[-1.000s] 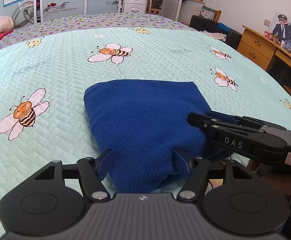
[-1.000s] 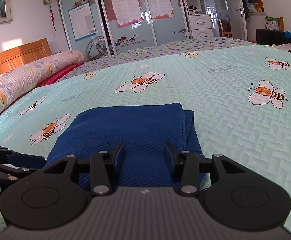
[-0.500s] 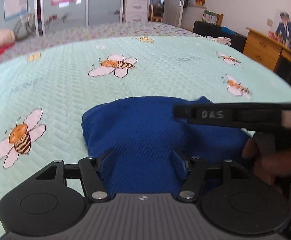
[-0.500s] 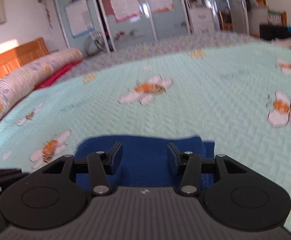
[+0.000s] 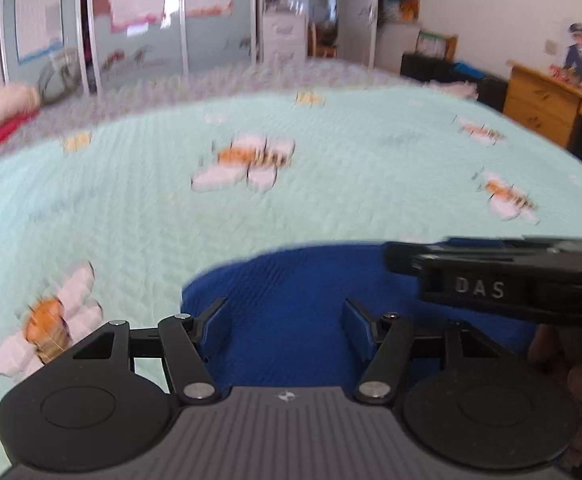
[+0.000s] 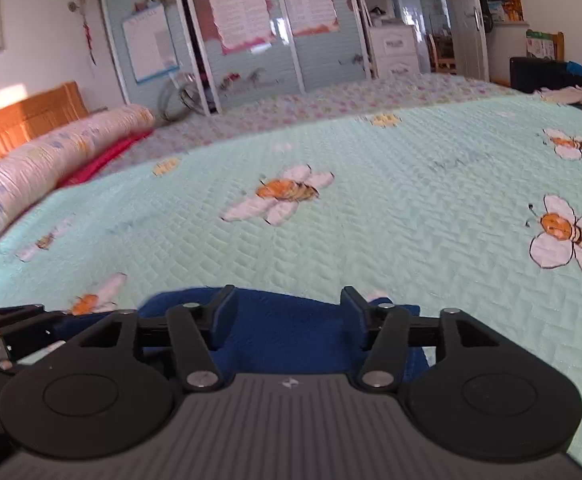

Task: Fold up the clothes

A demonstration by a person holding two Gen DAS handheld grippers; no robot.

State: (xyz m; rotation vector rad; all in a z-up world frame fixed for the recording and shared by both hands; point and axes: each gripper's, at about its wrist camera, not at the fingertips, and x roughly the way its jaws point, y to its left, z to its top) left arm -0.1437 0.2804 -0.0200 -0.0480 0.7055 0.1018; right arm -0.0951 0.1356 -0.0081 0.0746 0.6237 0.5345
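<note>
A folded dark blue knit garment (image 5: 287,292) lies on the pale green bee-print bedspread (image 5: 331,184). My left gripper (image 5: 285,316) is open and empty, its fingers apart above the near part of the garment. My right gripper (image 6: 287,304) is open and empty too, with the garment (image 6: 287,328) low between its fingers. In the left wrist view the right gripper (image 5: 503,276) crosses in from the right above the garment's right side. The left gripper's tip shows at the left edge of the right wrist view (image 6: 7,332).
A rolled floral quilt (image 6: 43,164) and wooden headboard (image 6: 23,120) lie at the bed's left. Sliding wardrobe doors (image 6: 235,40) stand behind the bed. A wooden dresser (image 5: 547,104) stands to the right, past the bed edge.
Both grippers have risen and pulled back from the garment, so it sits lower and smaller in both views. The garment stays folded on the bed. Both grippers stay open.
</note>
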